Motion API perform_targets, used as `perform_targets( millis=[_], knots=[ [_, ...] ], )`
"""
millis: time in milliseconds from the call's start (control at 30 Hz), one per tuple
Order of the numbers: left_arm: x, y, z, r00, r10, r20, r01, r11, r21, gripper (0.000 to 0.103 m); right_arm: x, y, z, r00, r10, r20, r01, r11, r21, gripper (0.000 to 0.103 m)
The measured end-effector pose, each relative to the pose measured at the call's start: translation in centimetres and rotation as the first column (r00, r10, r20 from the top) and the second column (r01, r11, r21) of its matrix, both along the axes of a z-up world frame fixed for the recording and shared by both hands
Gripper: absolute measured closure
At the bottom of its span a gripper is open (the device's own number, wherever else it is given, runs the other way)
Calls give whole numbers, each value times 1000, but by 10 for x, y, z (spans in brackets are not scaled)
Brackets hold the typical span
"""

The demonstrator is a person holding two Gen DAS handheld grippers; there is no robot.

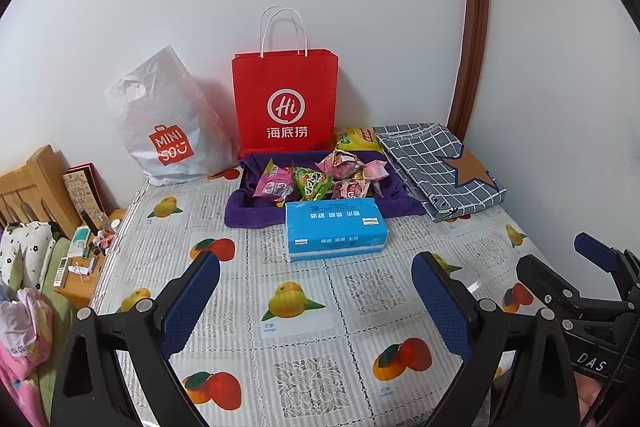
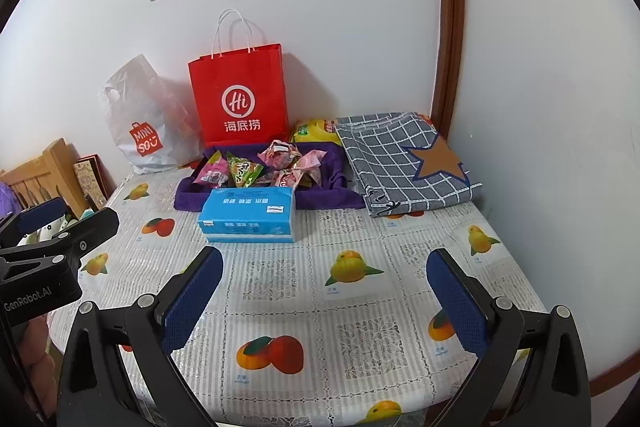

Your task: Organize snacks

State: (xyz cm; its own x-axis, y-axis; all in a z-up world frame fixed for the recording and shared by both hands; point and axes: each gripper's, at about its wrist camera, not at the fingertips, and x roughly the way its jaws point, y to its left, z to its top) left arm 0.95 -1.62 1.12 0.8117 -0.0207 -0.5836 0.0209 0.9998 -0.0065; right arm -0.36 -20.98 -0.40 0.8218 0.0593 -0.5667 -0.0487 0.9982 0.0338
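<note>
Left gripper (image 1: 316, 303) fingers spread wide, holding nothing, hovering over fruit-print tablecloth (image 1: 304, 343). Right gripper (image 2: 325, 301) likewise wide apart, empty. Straight ahead of both: blue tissue pack (image 1: 335, 229). Just beyond it, snack packets (image 1: 316, 179) heaped in purple cloth tray (image 1: 248, 213), probably to keep them gathered. Red paper bag (image 1: 285, 101) upright behind. Tidied or awaiting sorting, can't tell.

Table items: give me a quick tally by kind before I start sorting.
Bags: 2, red paper bag, white plastic bag
Tissue pack: 1
Purple tray: 1
Checked cloth: 1
Yellow packet: 1
Snack packets in tray: about 5, overlapping
Total: about 11
</note>
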Motion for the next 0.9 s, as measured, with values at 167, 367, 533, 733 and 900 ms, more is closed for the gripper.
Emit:
perform_targets(
  millis=[167,367,533,733,900],
  knots=[
    [0,0,0,1000,1,-1,-1,1000,-1,6,-1,1,0,1000,0,1,0,1000,1,2],
    [0,1,0,1000,0,0,0,1000,-1,6,-2,2,0,1000,-1,4,1,1000,0,2],
    [0,1,0,1000,-1,-1,1,1000,-1,6,-3,2,0,1000,0,6,0,1000,2,2],
    [-1,1,0,1000,1,-1,-1,1000,0,6,-3,1,0,1000,2,6,-2,1000,2,2],
    [-1,1,1,1000,2,-1,-2,1000,-2,6,-4,2,1,1000,2,7,-2,1000,2,2]
  ],
)
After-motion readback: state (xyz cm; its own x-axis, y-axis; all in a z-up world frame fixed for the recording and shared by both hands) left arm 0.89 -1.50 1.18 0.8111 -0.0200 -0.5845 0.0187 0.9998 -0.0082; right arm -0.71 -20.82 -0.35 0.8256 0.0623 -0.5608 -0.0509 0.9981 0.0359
